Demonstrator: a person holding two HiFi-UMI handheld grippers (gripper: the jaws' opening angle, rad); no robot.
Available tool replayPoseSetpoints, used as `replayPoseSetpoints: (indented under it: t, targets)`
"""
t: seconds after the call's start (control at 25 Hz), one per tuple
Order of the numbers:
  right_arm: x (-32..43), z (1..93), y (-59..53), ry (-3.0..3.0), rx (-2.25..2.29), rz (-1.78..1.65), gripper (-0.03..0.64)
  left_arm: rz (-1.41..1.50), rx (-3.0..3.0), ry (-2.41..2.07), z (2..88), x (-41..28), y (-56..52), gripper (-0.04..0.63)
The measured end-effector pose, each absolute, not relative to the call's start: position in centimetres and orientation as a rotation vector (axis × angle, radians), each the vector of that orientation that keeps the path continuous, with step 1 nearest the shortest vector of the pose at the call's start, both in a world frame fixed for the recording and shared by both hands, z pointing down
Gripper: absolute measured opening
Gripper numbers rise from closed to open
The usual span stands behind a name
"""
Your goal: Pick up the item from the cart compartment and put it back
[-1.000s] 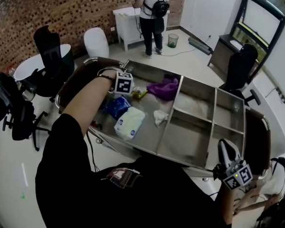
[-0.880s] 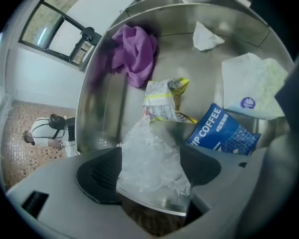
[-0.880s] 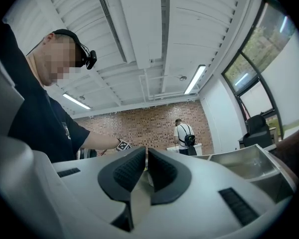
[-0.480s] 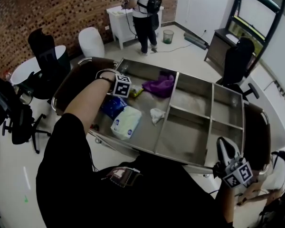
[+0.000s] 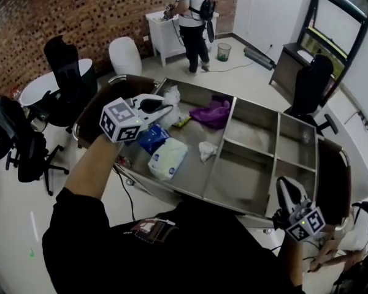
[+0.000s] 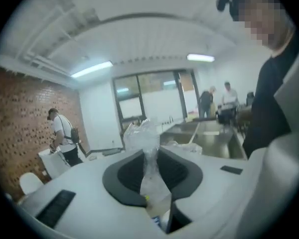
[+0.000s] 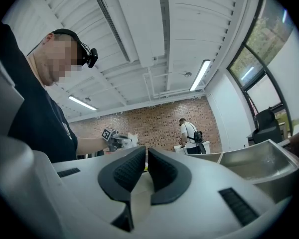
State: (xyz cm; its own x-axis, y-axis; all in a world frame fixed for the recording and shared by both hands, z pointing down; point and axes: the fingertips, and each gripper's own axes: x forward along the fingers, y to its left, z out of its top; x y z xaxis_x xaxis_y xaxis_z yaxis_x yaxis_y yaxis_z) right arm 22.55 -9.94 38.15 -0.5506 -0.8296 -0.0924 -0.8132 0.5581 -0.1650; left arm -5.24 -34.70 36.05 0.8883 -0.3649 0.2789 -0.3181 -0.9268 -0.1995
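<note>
The left hand-held gripper (image 5: 161,108), jaws closing on a crumpled clear plastic bag (image 5: 172,95) that juts lengthwise beyond its tips, hangs with the steel cart's wide left compartment (image 5: 193,173) directly beneath it.

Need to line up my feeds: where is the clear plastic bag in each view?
Head view: clear plastic bag upper left-centre, held by the left gripper, jaws closing.
Left gripper view: bag at centre, between the jaws.
Right gripper view: small, left of centre.
Shared landmark: person with backpack.
</note>
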Motion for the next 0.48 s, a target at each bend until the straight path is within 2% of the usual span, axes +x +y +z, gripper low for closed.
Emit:
replayPoseSetpoints:
  t: [0.12,0.24,0.32,0.48]
  targets:
    - [21.7,38.2,-10.4,2.654,-1.365,-0.158,0.021,0.008,-3.111,0.513,34.0,-4.5,-29.9,0.054]
    - [21.0,38.1,-10.9,2.672,-1.340,-0.160,0.021,0.317,-3.233,0.492,33.6,-3.4,-26.7,0.034]
    - [20.7,38.1,-11.2,2.677,-1.328,-0.164,0.021,0.415,-3.285,0.447,34.0,-2.0,-24.8,0.023]
    - [20.2,38.2,-11.2,2.688,-1.319,-0.161,0.021,0.356,-3.316,0.302,35.6,0.7,-20.9,0.015]
